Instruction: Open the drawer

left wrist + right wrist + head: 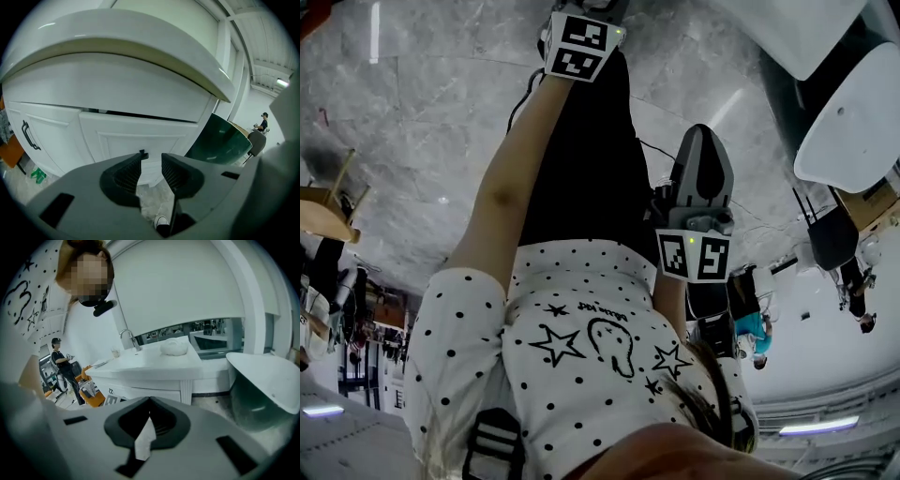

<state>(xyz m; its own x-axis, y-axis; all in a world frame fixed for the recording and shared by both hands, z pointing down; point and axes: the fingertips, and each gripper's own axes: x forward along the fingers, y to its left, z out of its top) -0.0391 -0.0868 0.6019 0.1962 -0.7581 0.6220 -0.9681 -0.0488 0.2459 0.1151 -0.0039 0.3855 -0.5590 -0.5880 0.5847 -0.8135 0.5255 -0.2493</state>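
The left gripper (151,157) points at a white cabinet under a rounded white countertop (140,51). Its jaws stand open with a narrow gap and nothing between them. Straight ahead is a panelled drawer front (140,138) with a dark slit along its top edge. A small dark piece shows at the left jaw's tip; I cannot tell whether it belongs to the drawer. The right gripper (149,401) is shut and empty, aimed across the room at another white counter (150,364). In the head view the right gripper (699,141) hangs in front of the person's dark trousers, and the left one's marker cube (578,45) sits higher up.
A cabinet door with a black handle (28,136) lies left of the drawer. A dark green curved tub (225,140) stands to the right. The far counter carries a faucet (127,337) and a white lump (174,347). A person (63,364) stands far left. The floor is grey marble (422,141).
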